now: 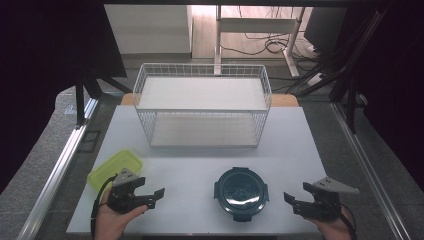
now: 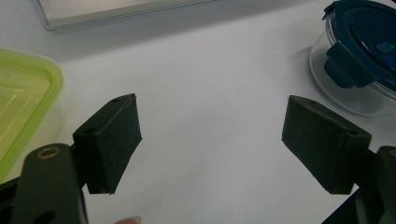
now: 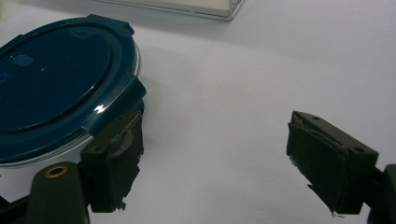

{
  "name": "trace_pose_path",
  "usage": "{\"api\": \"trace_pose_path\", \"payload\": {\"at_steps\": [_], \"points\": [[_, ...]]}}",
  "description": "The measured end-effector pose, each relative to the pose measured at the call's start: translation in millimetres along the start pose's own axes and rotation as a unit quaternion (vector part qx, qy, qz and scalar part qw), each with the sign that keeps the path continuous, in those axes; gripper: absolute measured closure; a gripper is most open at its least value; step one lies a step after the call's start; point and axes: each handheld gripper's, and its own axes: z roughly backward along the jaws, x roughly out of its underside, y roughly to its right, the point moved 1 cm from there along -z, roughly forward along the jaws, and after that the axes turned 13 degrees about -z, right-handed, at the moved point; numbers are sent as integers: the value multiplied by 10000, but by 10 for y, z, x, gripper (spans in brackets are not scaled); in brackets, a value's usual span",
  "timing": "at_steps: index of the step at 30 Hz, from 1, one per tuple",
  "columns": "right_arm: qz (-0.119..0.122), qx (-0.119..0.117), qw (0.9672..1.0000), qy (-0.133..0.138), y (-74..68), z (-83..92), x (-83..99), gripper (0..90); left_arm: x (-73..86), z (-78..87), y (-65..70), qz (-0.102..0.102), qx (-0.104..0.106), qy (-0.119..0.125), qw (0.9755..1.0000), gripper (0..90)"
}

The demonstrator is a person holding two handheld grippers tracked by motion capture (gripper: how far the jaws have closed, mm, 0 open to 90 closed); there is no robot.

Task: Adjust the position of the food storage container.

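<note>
Both claws stand open and empty above the white table [image 1: 200, 170], the left claw [image 1: 151, 198] just beside a translucent lime-green rectangular plastic box [image 1: 115, 168], the right claw [image 1: 296, 202] near a round clear-walled container [image 1: 241, 192]. That container, between the two claws near the table's front edge, carries a glossy dark-teal lid with clip-down latches. Behind stands a white wire two-tier rack [image 1: 202, 105].
</note>
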Motion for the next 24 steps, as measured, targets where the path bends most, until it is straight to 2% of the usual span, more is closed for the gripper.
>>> {"api": "trace_pose_path", "payload": {"at_steps": [6, 14, 24], "points": [[-64, 24, 10000, -15, 30, 14, 4, 208, 0, 17, -25, -3, -3, 6, 10000, 183], [-56, 45, 10000, -69, 1, 42, 6, 223, -44, 95, 29, 21, 59, 117, 9999, 185], [-161, 100, 9997, -126, 16, 73, 19, 259, -58, 63, 4, 39, 89, 95, 9999, 185]]}}
